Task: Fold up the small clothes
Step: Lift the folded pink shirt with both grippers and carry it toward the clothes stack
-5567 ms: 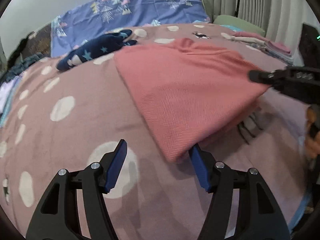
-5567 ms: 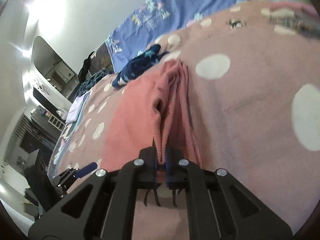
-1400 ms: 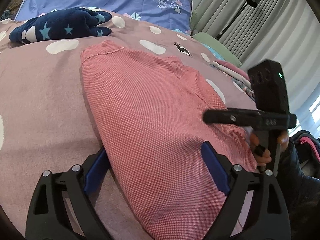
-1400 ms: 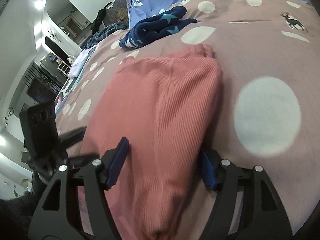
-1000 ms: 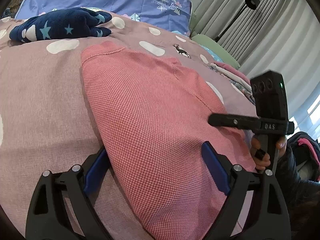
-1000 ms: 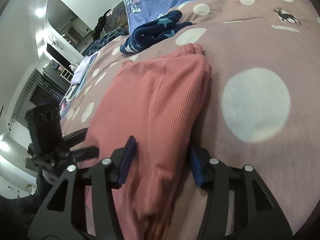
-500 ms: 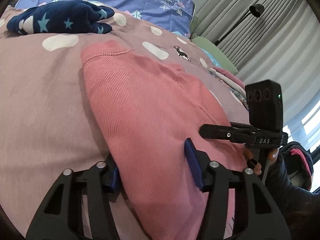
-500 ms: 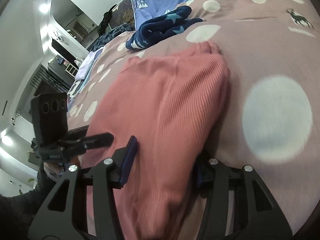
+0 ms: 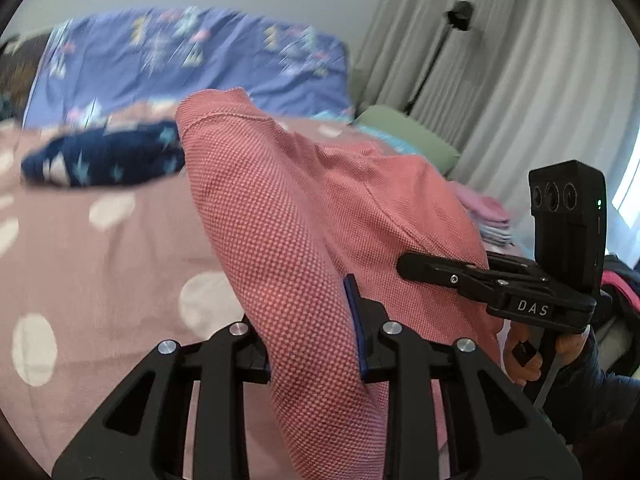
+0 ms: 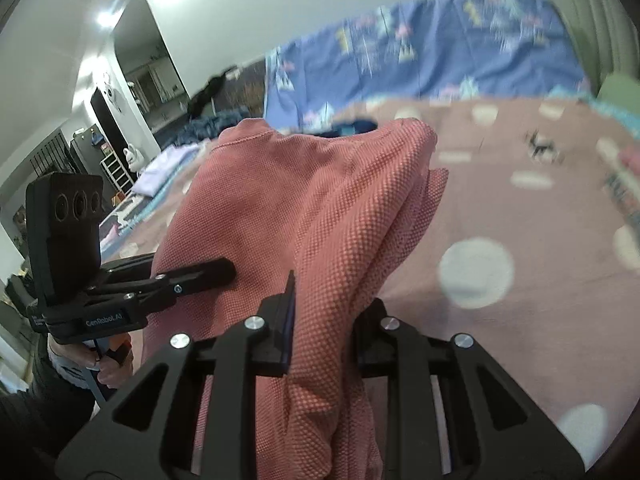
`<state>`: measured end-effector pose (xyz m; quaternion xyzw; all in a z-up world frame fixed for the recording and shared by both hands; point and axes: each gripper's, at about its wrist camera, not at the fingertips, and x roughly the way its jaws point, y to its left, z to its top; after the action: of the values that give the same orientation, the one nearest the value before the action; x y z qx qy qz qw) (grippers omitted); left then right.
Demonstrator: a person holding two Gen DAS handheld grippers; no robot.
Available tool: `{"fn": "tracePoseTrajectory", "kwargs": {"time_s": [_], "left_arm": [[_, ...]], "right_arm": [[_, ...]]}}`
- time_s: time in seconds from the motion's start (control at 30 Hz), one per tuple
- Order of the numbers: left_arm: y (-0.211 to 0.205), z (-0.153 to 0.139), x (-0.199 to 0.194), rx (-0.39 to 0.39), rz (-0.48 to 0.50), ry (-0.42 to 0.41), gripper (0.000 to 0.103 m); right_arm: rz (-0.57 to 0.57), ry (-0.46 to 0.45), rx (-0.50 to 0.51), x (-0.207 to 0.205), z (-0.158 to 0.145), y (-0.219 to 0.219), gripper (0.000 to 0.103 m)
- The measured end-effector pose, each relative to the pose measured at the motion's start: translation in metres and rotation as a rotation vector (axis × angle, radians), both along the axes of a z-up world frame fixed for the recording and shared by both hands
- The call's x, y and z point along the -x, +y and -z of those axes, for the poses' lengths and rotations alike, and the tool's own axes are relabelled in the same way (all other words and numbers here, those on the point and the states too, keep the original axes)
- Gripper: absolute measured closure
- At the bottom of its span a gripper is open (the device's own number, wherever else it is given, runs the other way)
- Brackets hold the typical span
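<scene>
Both the left tool [image 9: 310,332] and right tool [image 10: 326,320] clench the folded coral-pink waffle-knit garment [image 9: 304,220], apparently raised above the pink white-dotted bed cover [image 9: 100,264]; background is blurred.

Folded garment [image 9: 304,216] hangs above the bedspread [image 9: 100,264] btwn both grippers, left gripper [image 9: 312,344] clamping its near-left edge, right gripper [image 10: 324,320] its near-right edge, w/ star-print cloth [image 9: 104,156] lying behind it, pillow [image 9: 192,60] farther back.
</scene>
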<state>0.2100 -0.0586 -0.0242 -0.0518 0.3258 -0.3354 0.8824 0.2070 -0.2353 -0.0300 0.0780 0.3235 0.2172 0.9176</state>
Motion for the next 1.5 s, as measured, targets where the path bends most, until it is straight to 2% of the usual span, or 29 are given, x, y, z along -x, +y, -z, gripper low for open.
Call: {"fn": "tracePoseTrajectory", "kwargs": {"time_s": [0.13,0.33,0.63,1.07,1.33,1.5], "left_arm": [[-0.029,-0.030,0.021,0.003,0.041,-0.062,0.074],[-0.089,-0.062,0.045,-0.015,0.146,-0.148,0.074],[-0.178,-0.087,0.040,-0.039,0.289,-0.205,0.074],[-0.286,-0.086,-0.005,-0.109,0.395,-0.230,0.074],[-0.358,-0.106,-0.044,-0.133,0.407,-0.246,0.074],[-0.395,-0.115,-0.073,-0.116,0.392,-0.247,0.074]], "right_arm": [[0.045,-0.087,0.004,0.041,-0.031,-0.027,0.081],[0.144,-0.157,0.007,0.082,-0.058,-0.082,0.081],[0.326,-0.252,0.041,0.123,-0.072,-0.163,0.081],[0.489,-0.257,0.045,0.100,-0.060,-0.252,0.081],[0.566,-0.270,0.053,0.066,-0.082,-0.314,0.081],[0.606,-0.271,0.093,0.033,-0.103,-0.347,0.081]]}}
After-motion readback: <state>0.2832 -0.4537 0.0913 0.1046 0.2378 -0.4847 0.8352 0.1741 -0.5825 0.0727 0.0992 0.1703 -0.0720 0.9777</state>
